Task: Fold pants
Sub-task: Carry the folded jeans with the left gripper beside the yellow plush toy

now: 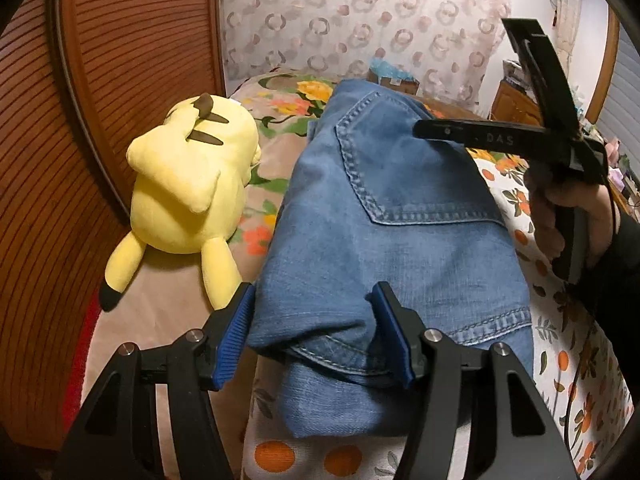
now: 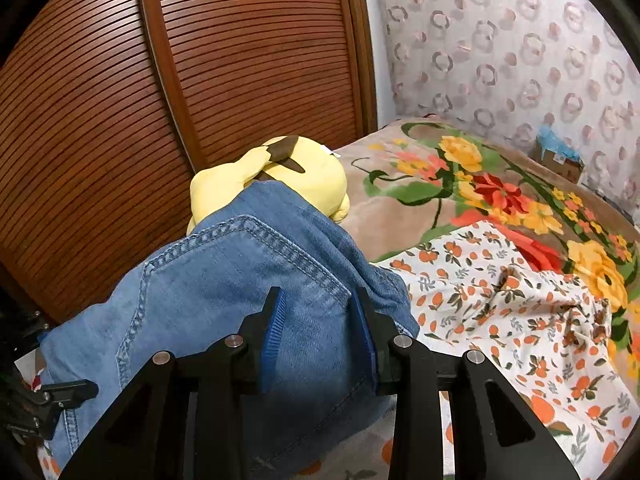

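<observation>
folded pants (image 1: pixel 384 216) on bed (image 1: pixel 276 136), plush toy (image 1: pixel 192 192) left beside them

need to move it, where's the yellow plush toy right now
In the left wrist view the yellow plush toy lies left of the folded jeans, beside the wooden headboard.

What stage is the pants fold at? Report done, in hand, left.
Done: the jeans lie as a compact folded bundle on the orange-print sheet. In hand: nothing gripped; the left gripper stands open around the near edge, the right gripper open over the denim. Left: probably only tidying.
</observation>
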A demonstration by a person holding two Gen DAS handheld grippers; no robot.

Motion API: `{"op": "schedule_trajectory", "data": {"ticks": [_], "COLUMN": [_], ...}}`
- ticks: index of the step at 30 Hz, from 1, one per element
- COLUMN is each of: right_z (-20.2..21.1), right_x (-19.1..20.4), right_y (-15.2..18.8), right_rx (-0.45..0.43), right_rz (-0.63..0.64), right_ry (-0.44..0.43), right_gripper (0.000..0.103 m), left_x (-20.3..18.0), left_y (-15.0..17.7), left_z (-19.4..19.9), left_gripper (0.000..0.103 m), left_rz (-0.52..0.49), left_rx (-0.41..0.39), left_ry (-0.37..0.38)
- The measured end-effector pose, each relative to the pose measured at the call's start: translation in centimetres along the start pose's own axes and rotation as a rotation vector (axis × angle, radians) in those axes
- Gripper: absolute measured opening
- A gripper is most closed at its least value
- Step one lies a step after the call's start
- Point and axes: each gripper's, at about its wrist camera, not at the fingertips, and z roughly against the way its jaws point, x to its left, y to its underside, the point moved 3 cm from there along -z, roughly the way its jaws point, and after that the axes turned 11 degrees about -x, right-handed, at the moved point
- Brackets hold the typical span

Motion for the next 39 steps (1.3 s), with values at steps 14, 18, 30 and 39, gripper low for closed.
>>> {"op": "schedule_trajectory", "data": {"ticks": [14, 18, 30, 39], "right_z": [7.7, 9.7, 17.7, 25.4], "right_x": [2.8, 3.4, 4.3, 4.6], "right_y": [1.3, 1.7, 4.1, 6.0], "right_rx": [-0.023, -0.035, -0.09, -0.158], "right_rz": [-0.012, -0.02, -0.039, -0.061], "right_ry": [0.006, 0.007, 0.042, 0.1], "right_gripper": [0.035, 0.035, 0.035, 0.037], "left_x": [-0.6, -1.0, -4.4, -7.5], "left_y": [-1.5, -1.8, -2.7, -3.1], "left_z": [3.4, 4.4, 8.9, 11.8], "left_gripper": [0.061, 0.068, 0.103, 0.103], "left_rz": [-0.009, -0.007, -0.05, -0.057], "left_rx": [-0.079, -0.095, -0.191, -0.222], "left_ry": [-0.021, 0.0, 0.039, 0.041]}}
